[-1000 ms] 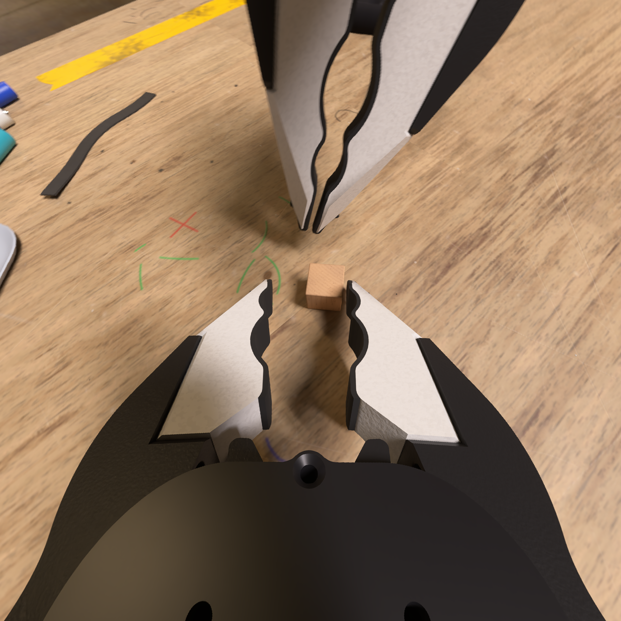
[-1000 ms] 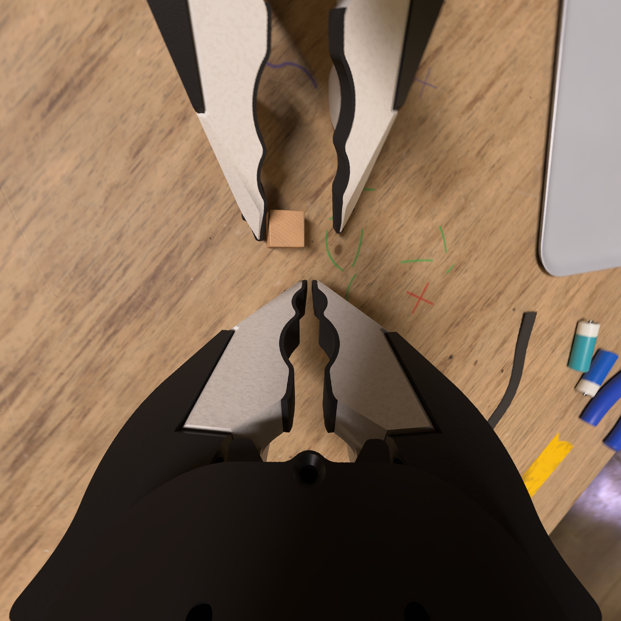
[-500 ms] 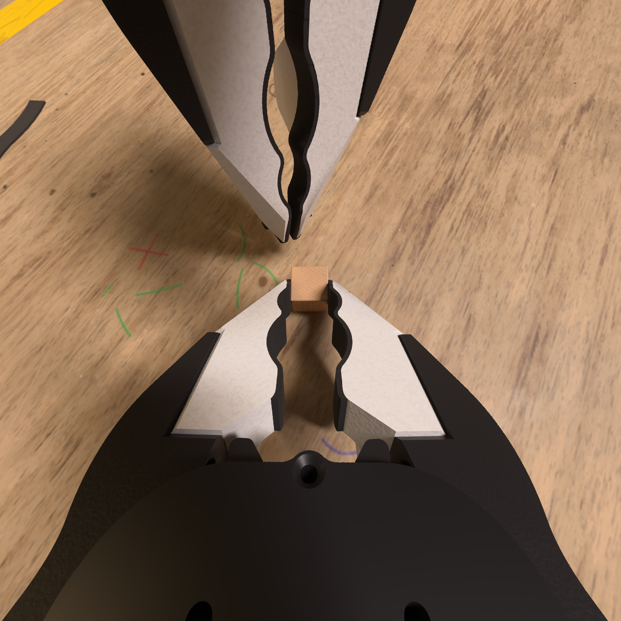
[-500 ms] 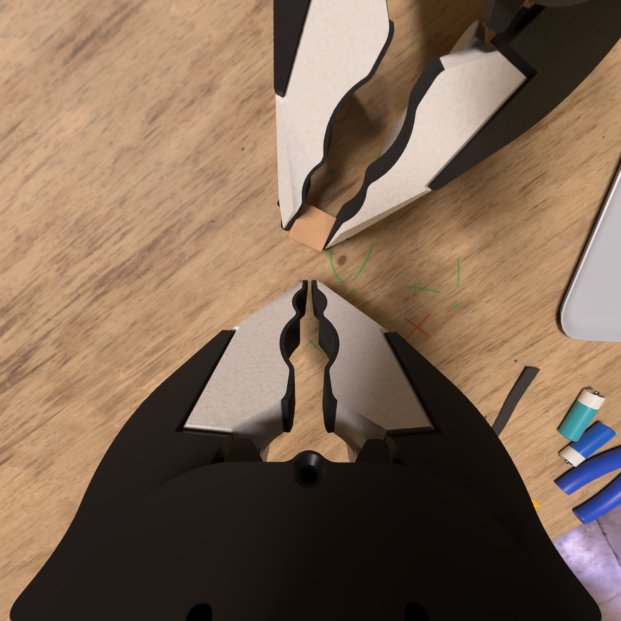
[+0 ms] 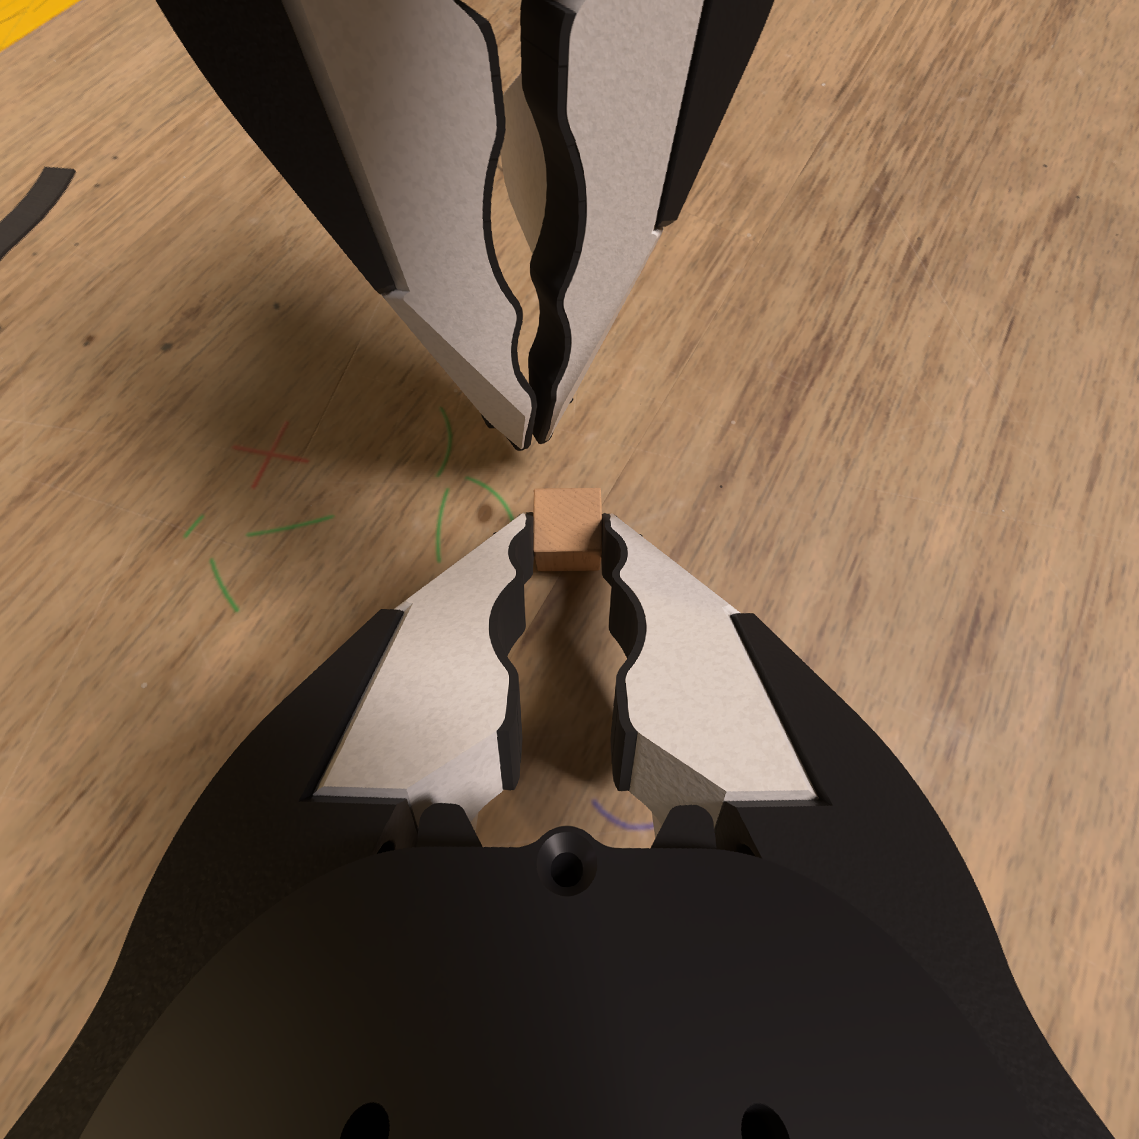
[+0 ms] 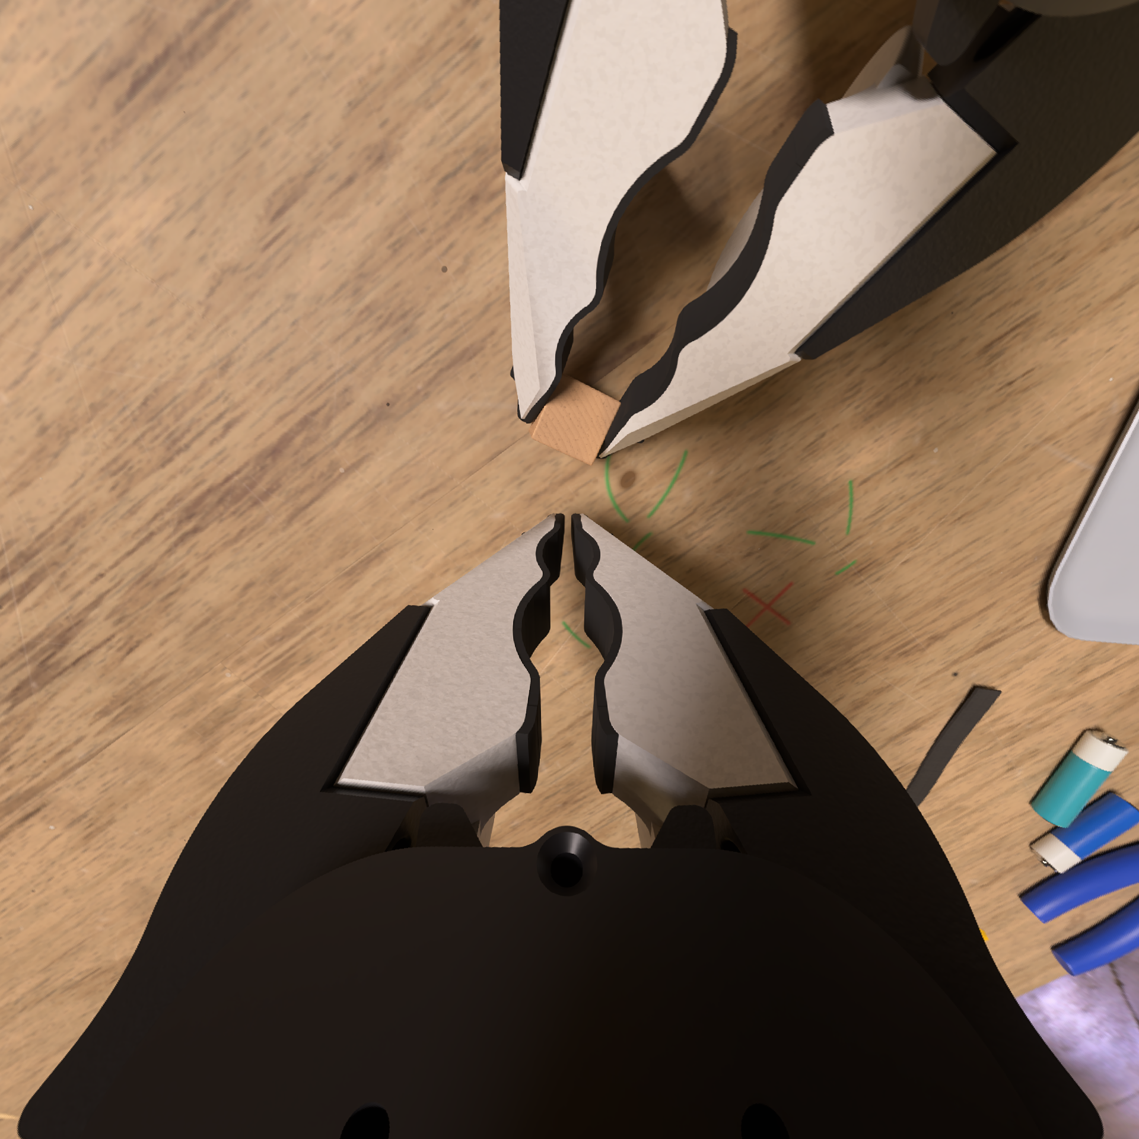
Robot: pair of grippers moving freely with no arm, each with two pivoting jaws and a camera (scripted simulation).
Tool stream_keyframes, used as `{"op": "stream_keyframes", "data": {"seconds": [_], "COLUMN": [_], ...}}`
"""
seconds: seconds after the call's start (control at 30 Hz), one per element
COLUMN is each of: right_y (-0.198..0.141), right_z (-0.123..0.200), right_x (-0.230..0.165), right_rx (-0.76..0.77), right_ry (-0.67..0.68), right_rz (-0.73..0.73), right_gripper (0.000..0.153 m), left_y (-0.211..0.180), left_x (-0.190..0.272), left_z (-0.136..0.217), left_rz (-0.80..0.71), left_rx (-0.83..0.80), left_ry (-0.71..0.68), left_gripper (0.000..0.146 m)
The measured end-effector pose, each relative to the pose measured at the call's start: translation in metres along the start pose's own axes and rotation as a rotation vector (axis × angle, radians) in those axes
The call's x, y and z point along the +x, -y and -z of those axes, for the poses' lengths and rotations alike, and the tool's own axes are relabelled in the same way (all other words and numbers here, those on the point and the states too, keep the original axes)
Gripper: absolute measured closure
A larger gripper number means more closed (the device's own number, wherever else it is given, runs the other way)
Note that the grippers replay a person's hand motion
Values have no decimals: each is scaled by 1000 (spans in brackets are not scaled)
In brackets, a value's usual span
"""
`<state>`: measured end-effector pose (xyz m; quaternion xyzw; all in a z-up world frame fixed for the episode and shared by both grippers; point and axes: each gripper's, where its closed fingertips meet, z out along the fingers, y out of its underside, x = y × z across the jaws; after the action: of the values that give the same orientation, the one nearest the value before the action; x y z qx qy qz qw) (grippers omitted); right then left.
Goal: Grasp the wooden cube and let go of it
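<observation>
Between the two fingertips of the left gripper (image 5: 566, 531) sits the wooden cube (image 5: 566, 524), pinched on both sides and resting low on the worktop (image 5: 863, 431). Green arcs (image 5: 445, 487) are drawn just beside it, with a red cross (image 5: 269, 457) farther off. Opposite, the right gripper (image 6: 567, 524) points at the cube with its fingers clenched on nothing. Blue tubes (image 6: 1085, 887) and a teal cylinder (image 6: 1075, 783) lie well apart at the worktop's edge

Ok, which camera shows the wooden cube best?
The left wrist view: the cube sits centred between the left gripper fingertips, top and near faces visible. The right wrist view shows it farther off, tilted, partly covered by those fingers.
</observation>
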<state>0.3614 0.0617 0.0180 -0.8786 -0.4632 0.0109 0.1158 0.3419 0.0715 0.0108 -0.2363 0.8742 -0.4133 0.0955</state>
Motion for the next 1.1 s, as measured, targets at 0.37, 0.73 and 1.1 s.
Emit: {"op": "stream_keyframes", "data": {"seconds": [0.37, 0.73, 1.1], "right_y": [1, -4, -2], "right_z": [1, 4, 2], "right_x": [3, 2, 1], "right_rx": [-67, -122, -118], "right_ry": [5, 27, 28], "right_rz": [69, 107, 102], "right_gripper": [150, 151, 151], "left_y": [-2, -4, -5], "left_x": [0, 0, -1], "left_z": [2, 3, 4], "left_rz": [-6, -7, -6], "left_rx": [6, 11, 14], "left_ry": [0, -1, -2], "left_gripper": [125, 125, 125]}}
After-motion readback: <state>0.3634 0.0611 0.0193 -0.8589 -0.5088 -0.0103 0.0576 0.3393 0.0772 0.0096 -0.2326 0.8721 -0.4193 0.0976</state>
